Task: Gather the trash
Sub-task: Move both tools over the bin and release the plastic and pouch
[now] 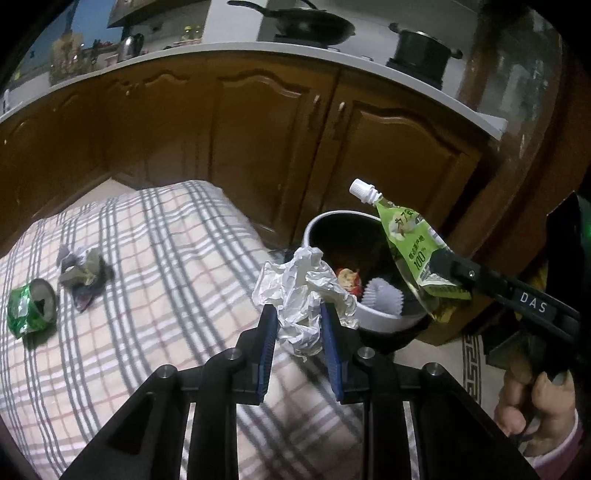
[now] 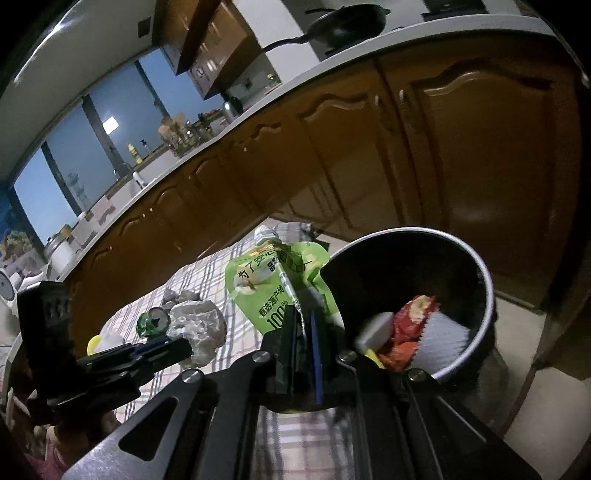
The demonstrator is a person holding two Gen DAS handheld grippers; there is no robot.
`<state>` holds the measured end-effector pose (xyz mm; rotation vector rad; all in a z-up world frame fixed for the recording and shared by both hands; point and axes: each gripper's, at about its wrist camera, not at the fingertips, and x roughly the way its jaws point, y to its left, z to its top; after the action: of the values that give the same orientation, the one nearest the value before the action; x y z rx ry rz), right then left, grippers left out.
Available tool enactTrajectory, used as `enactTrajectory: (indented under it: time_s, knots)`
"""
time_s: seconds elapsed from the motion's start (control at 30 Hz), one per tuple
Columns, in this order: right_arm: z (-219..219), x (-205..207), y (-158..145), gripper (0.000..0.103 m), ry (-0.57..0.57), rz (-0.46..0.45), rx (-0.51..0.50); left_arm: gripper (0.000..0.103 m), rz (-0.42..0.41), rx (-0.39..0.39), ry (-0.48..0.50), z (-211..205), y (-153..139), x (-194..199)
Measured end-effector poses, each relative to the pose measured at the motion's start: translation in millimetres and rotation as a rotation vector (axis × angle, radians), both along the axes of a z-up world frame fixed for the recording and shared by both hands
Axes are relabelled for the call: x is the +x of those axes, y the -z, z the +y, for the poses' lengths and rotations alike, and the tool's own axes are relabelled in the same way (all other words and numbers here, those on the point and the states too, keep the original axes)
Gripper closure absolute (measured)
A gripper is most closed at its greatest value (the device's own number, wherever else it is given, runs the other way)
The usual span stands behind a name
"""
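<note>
My left gripper (image 1: 298,314) is shut on a crumpled white paper ball (image 1: 304,291) and holds it just left of the white-rimmed trash bin (image 1: 373,317). My right gripper (image 2: 304,314) is shut on a green spouted drink pouch (image 2: 273,280), held upright beside the bin's rim (image 2: 484,273); the pouch also shows in the left wrist view (image 1: 413,243). The bin holds a red wrapper (image 2: 410,325) and a white paper cup liner (image 2: 443,339). A crushed green can (image 1: 31,308) and a dark crumpled wrapper (image 1: 83,273) lie on the checked cloth (image 1: 166,258).
Brown kitchen cabinets (image 1: 258,140) stand behind the bin under a white counter with a wok (image 1: 306,24) and a pot (image 1: 421,48). The cloth-covered surface ends next to the bin; tiled floor (image 2: 535,413) lies to the right.
</note>
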<state>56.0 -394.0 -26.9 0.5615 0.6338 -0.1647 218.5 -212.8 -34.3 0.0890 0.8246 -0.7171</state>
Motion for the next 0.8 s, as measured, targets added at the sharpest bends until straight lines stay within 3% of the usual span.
enactTrajectory:
  time_s: [0.4, 0.8]
  knots:
    - [-21, -18, 2, 0.096, 0.054, 0.004, -0.003, 0.080, -0.002, 0.013, 0.042, -33, 3, 5]
    - [-44, -20, 8, 0.096, 0.107, 0.019, -0.006, 0.079, -0.006, 0.022, 0.070, -34, 9, 25]
